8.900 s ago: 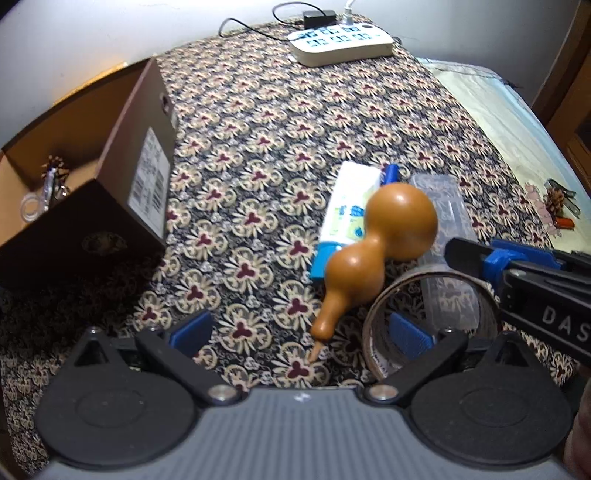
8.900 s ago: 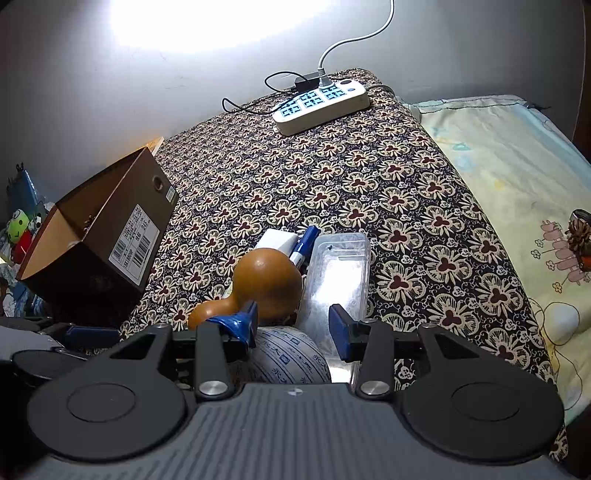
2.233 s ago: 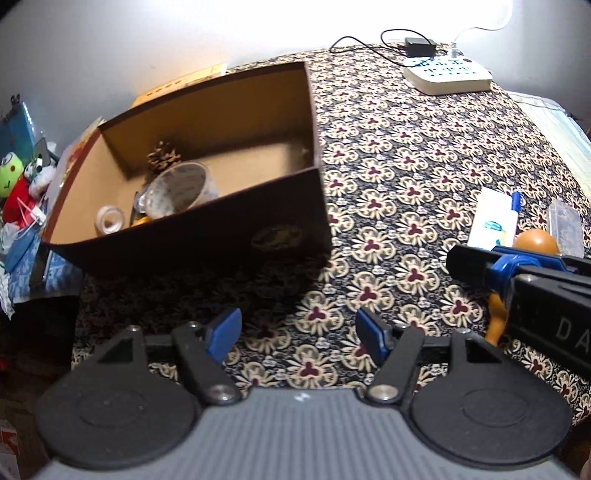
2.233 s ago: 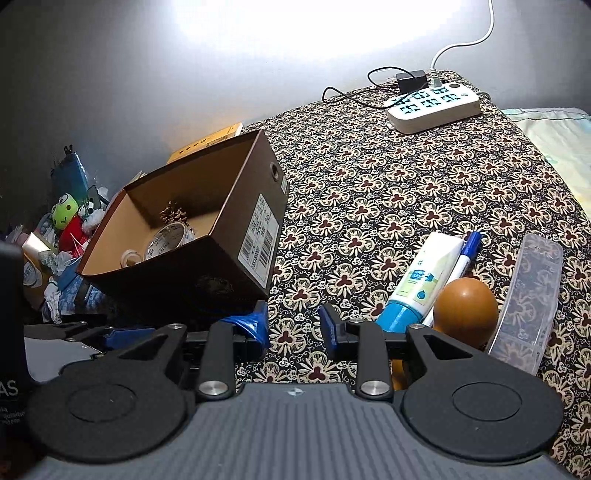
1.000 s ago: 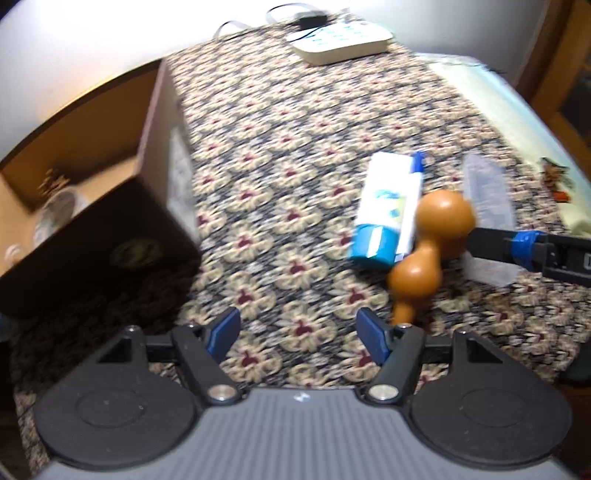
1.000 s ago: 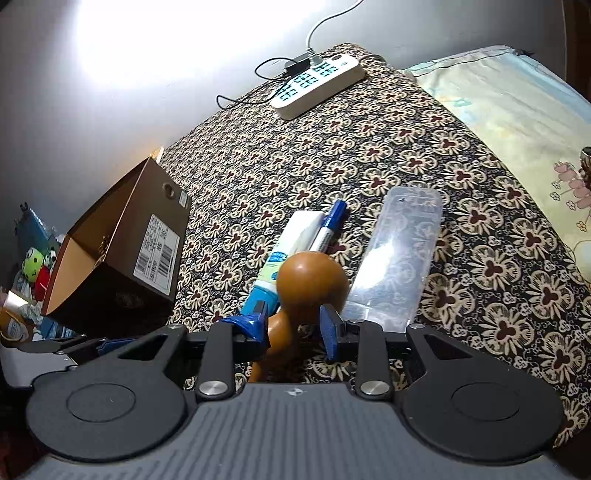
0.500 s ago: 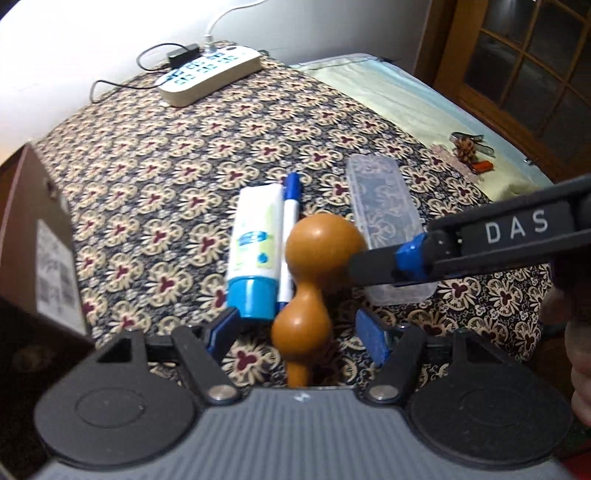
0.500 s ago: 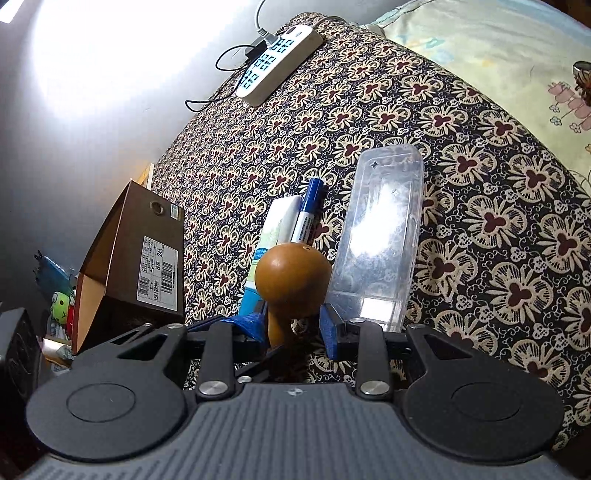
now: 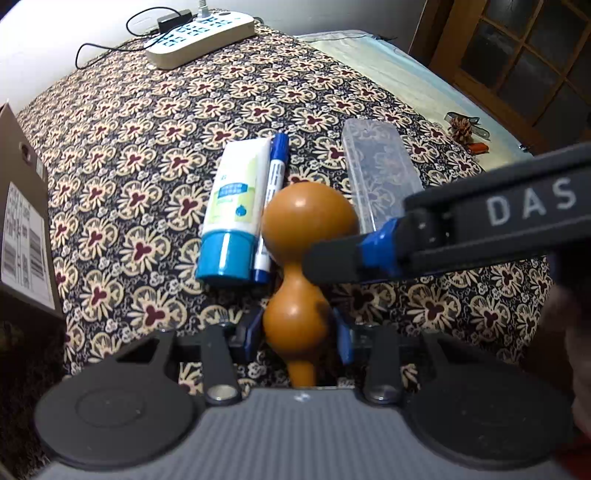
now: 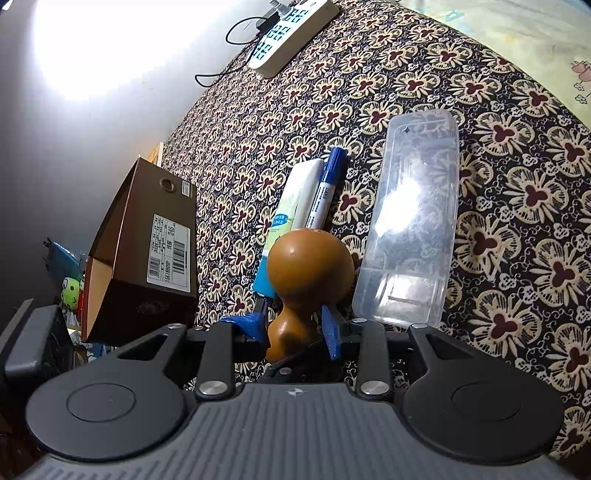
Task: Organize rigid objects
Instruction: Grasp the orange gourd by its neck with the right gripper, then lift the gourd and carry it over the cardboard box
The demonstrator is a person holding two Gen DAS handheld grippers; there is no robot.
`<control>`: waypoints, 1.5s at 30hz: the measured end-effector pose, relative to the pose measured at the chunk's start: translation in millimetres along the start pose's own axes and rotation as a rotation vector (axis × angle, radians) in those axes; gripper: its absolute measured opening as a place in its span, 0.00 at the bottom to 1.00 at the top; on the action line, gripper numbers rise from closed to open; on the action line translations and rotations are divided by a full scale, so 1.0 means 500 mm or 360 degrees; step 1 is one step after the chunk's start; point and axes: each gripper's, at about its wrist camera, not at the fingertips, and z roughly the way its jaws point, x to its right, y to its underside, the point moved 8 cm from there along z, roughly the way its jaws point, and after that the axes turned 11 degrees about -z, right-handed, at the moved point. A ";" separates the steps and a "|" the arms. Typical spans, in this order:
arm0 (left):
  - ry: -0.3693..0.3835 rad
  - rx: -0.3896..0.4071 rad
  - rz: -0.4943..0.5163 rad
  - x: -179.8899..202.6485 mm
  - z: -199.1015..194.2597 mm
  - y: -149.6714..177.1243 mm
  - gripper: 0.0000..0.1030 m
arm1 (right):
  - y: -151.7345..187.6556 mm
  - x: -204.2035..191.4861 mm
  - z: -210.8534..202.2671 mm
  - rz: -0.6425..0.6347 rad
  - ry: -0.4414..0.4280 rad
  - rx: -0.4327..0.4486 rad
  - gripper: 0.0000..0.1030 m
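Nearest you, your left gripper (image 9: pixel 297 334) pinches the small bulb of the gourd (image 9: pixel 306 229) lying on the patterned bedspread (image 9: pixel 155 122). Your right gripper (image 10: pixel 295 328) straddles the gourd's waist, fingers spread, contact unclear. Just left lie a tube (image 9: pixel 231 218) and marker (image 9: pixel 273 184); right, a clear case (image 9: pixel 376 170); left, a cardboard box (image 10: pixel 147 254); far, a power strip (image 9: pixel 199 33).
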 end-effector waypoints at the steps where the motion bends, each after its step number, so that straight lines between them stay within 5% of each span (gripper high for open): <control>1: 0.0008 -0.0002 -0.0003 -0.004 -0.005 0.005 0.38 | 0.005 -0.003 0.005 -0.0007 0.0005 -0.0014 0.15; 14: 0.0124 -0.0054 -0.0072 -0.071 -0.047 0.082 0.37 | 0.078 -0.067 0.101 -0.0004 -0.0073 -0.0218 0.15; 21: 0.0115 -0.0027 -0.0045 -0.097 -0.074 0.101 0.36 | 0.091 -0.119 0.111 -0.0135 -0.0054 -0.0185 0.14; 34: 0.0078 0.0331 0.0058 -0.177 -0.236 0.029 0.35 | 0.006 -0.294 0.072 -0.0380 -0.0159 0.0118 0.14; 45: -0.0019 0.0576 0.0043 -0.331 -0.345 -0.094 0.35 | -0.136 -0.491 0.113 -0.0763 -0.0190 0.0260 0.14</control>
